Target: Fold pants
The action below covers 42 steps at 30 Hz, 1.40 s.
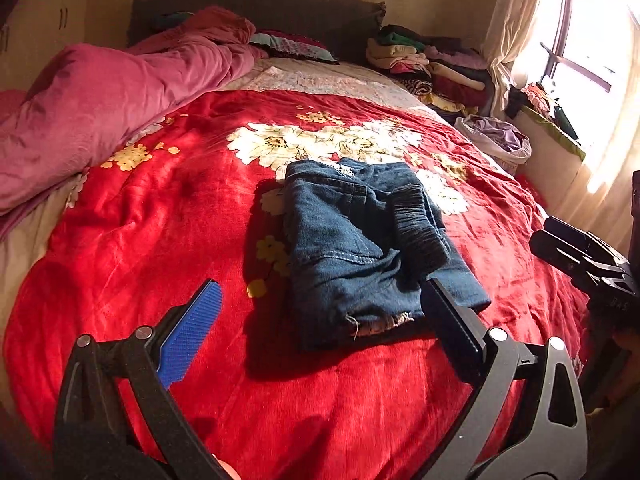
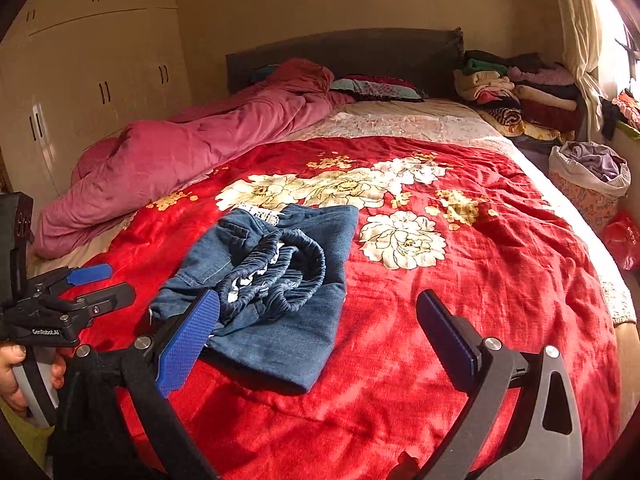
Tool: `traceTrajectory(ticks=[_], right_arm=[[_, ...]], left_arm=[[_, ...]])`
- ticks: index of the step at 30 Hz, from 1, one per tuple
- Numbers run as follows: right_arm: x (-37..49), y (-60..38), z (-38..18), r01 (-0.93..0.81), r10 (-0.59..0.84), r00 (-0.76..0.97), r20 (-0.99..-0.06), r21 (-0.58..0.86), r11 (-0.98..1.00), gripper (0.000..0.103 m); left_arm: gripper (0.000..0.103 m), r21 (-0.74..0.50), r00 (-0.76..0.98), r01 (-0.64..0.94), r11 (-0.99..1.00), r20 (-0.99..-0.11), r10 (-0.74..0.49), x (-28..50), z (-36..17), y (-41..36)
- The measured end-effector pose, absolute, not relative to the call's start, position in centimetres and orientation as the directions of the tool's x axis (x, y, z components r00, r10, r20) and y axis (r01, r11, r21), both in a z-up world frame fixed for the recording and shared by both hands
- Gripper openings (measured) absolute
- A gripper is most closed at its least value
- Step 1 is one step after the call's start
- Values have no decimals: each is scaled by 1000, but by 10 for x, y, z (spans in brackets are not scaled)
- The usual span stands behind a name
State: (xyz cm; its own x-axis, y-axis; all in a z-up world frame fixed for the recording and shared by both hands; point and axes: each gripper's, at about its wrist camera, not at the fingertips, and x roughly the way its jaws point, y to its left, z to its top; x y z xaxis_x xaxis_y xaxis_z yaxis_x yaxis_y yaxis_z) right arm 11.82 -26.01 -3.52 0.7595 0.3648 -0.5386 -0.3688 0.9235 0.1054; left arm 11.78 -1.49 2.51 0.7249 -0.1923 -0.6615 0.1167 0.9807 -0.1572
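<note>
A pair of blue denim pants [image 1: 352,240] [image 2: 280,280] lies folded into a compact bundle on the red flowered blanket [image 1: 160,220] [image 2: 480,300], with its gathered elastic waistband on top. My left gripper [image 1: 320,286] hovers over the near frayed edge of the bundle, jaws wide open and nothing between the pads. It also shows at the left edge of the right wrist view as the left gripper [image 2: 118,280], held by a hand. My right gripper [image 2: 318,296] is open above the bundle's near right corner, clear of the cloth. From the left wrist view the right gripper [image 1: 548,232] sits at the right edge.
A pink duvet [image 1: 100,112] is bunched along the left side of the bed. Stacked folded clothes [image 1: 432,68] sit at the far right corner by the headboard. A laundry basket [image 2: 588,176] and a red bag [image 2: 624,240] stand beside the bed. Wardrobe doors [image 2: 80,80] line the left wall.
</note>
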Motion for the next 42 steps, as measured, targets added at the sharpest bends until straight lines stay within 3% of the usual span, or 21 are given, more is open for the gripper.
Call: traceTrajectory(ticks=[18, 42], right_arm=[[76, -268, -72, -315, 328, 702, -631, 138, 939, 98], [74, -264, -60, -330, 322, 717, -619, 106, 938, 98]], left_arm=[[93, -173, 683, 57, 983, -712, -165, 84, 0, -5], [93, -158, 681, 47, 986, -717, -147, 82, 2, -8]])
